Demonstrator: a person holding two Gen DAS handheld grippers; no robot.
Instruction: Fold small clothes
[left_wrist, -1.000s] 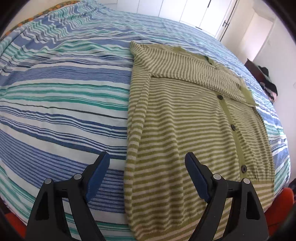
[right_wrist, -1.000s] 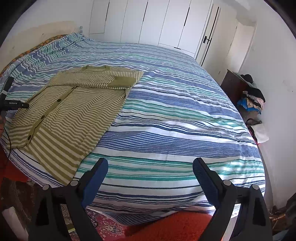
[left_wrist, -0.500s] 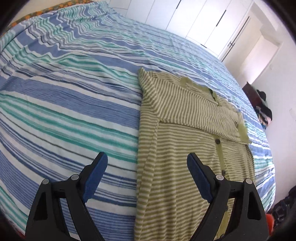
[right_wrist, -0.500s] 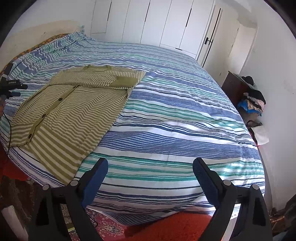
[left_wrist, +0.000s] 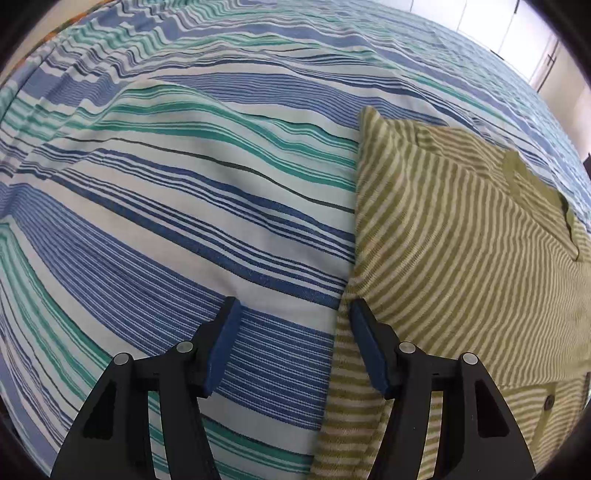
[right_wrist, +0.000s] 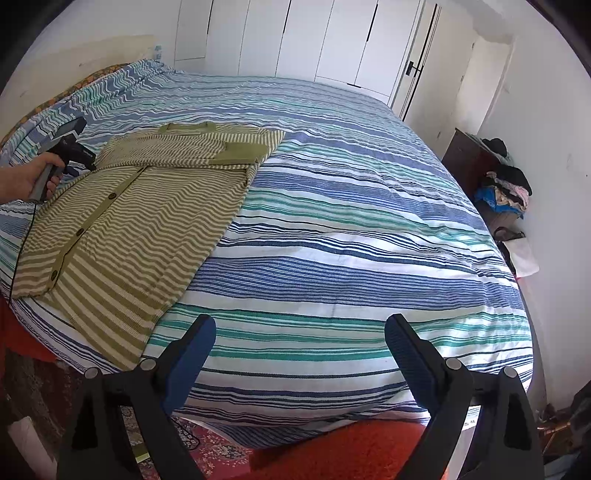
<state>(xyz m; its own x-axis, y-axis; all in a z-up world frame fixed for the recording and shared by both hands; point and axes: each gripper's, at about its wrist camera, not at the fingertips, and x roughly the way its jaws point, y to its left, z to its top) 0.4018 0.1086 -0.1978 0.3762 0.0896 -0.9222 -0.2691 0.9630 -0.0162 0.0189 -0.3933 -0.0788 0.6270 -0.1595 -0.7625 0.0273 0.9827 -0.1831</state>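
The bed (right_wrist: 351, 229) fills most of the right wrist view, its near edge curving across the lower part of the frame above a red rug (right_wrist: 332, 450). A wide bare stretch of striped blue, teal and white bedspread (left_wrist: 166, 221) lies right of the cardigan (right_wrist: 140, 206). That cardigan, a green and cream striped knit with dark buttons, lies flat at the left of the frame, its sleeves folded across the chest.

In the left wrist view the cardigan (left_wrist: 461, 258) fills the right half. The left gripper (left_wrist: 293, 310) hangs low over its side edge, fingers fairly narrow and holding nothing. The right pad (left_wrist: 364, 332) is over the knit, the left pad over bedspread.

The right gripper (right_wrist: 300, 328) is spread wide and empty over the bed's near edge, well apart from the cardigan.
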